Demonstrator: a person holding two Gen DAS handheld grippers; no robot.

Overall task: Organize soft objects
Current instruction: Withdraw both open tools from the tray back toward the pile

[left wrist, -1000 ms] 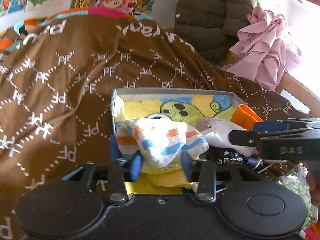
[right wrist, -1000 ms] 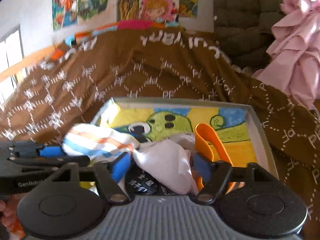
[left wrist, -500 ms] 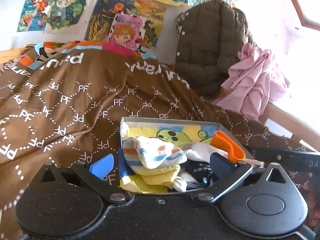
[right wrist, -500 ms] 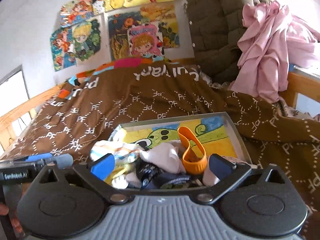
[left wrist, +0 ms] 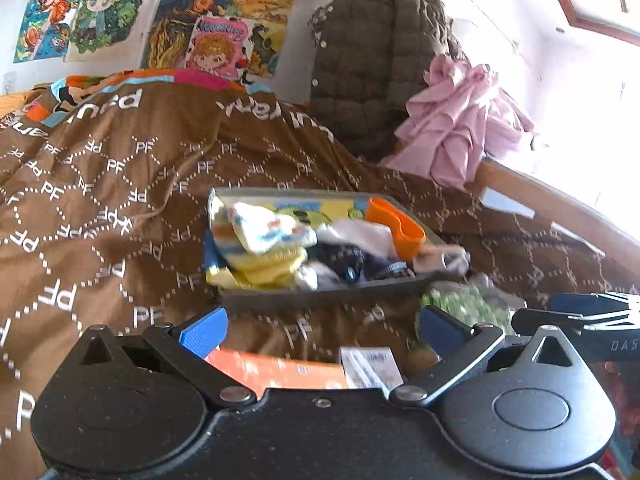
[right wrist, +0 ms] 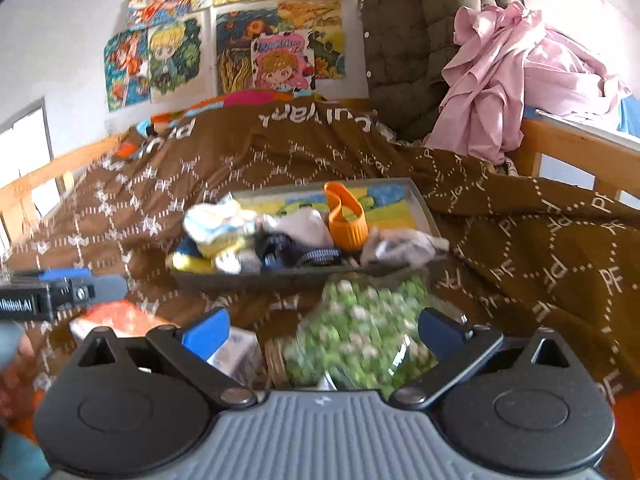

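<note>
A: Grey, shallow, with a cartoon print on its floor: the tray [left wrist: 280, 300] sits on the brown blanket [left wrist: 100, 184] over the bed. What's in it?

B: A heap of socks. A striped sock [left wrist: 268, 230], white with orange and blue bands, tops the left side over a yellow one [left wrist: 272, 266]. A white sock [left wrist: 360, 234] and a dark one [left wrist: 360, 264] lie in the middle, and a pale one [right wrist: 400, 246] hangs over the right front rim. An orange strap [left wrist: 394, 224] stands looped among them.

A: And the grippers?

B: The left gripper [left wrist: 320, 330] and right gripper [right wrist: 322, 326] are both near the tray's front, jaws spread wide, holding nothing.

A: Anything one camera catches alone?

B: The right wrist view shows a blurred green bag [right wrist: 360, 332] between its jaws, just before the tray. The left view shows an orange box [left wrist: 276, 372] and a white box [left wrist: 372, 366] below its jaws, with the bag only at the side.
</note>
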